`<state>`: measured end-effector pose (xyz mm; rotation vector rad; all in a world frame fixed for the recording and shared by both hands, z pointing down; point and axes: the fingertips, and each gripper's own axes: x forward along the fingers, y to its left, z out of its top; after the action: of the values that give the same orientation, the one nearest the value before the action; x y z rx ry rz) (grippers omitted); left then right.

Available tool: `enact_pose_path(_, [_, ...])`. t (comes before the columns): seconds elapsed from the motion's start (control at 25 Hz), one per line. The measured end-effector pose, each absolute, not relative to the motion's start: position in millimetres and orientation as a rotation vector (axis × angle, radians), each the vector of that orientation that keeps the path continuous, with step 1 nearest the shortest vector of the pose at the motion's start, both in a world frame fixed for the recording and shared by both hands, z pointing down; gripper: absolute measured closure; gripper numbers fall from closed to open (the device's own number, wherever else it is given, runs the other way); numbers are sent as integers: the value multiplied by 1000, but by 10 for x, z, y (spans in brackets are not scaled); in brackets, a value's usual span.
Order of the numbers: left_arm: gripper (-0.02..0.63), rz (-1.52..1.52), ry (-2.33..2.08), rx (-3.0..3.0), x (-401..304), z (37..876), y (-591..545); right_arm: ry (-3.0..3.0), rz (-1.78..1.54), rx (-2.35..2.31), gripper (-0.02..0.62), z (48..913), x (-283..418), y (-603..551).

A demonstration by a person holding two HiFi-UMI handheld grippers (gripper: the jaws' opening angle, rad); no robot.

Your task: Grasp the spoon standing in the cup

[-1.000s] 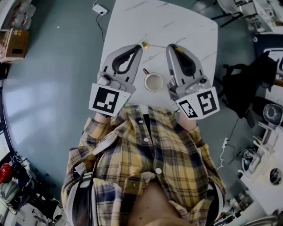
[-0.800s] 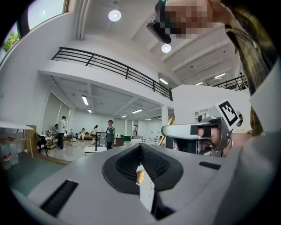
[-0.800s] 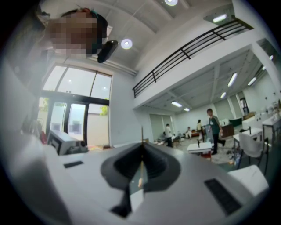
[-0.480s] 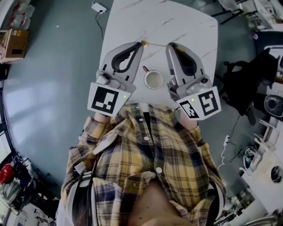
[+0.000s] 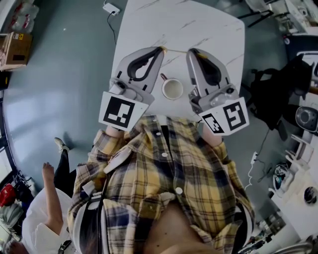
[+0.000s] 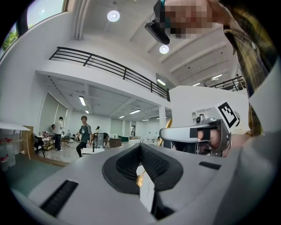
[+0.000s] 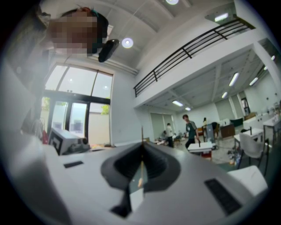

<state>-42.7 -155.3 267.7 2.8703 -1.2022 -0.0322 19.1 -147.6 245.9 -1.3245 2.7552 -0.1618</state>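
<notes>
A white cup with a pale drink stands on the white marble table, between my two grippers. No spoon is in it. A thin gold spoon lies level beyond the cup, with its bowl by the tip of my left gripper and its handle end by my right gripper. Both grippers point level with their jaws closed together. In the gripper views a bit of the gold spoon shows through the gap behind the shut tips. I cannot tell whether either tip touches it.
The table's near edge is at my body and its left edge runs just beside my left gripper. A white adapter and a cardboard box sit on the floor to the left. Dark gear stands to the right. A person stands at lower left.
My left gripper's tip has edged forward to the spoon's bowl. The right gripper, cup and spoon have kept still. A person has come into view at lower left.
</notes>
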Motion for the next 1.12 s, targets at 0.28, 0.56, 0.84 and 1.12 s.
enact_pose_path(0.28, [589,-34,-1201,2879,-409,2705,-1541,2765,-150,-1326,563,2488,194,-1457])
enact_pose_path(0.56, [591,-36,-1202,2878,-431,2688,-1552,2763,-156,-1339,563,2494,202,-1456])
enact_pose_path(0.84, [591,-37,-1162,2903,-330,2696,-1528,2766,-163,-1341,563,2526,237,-1448])
enact_pose_path(1.12, [591,-39,-1063,2954,-185,2698,-1453,2777,-163,-1333,564,2552,323,-1423])
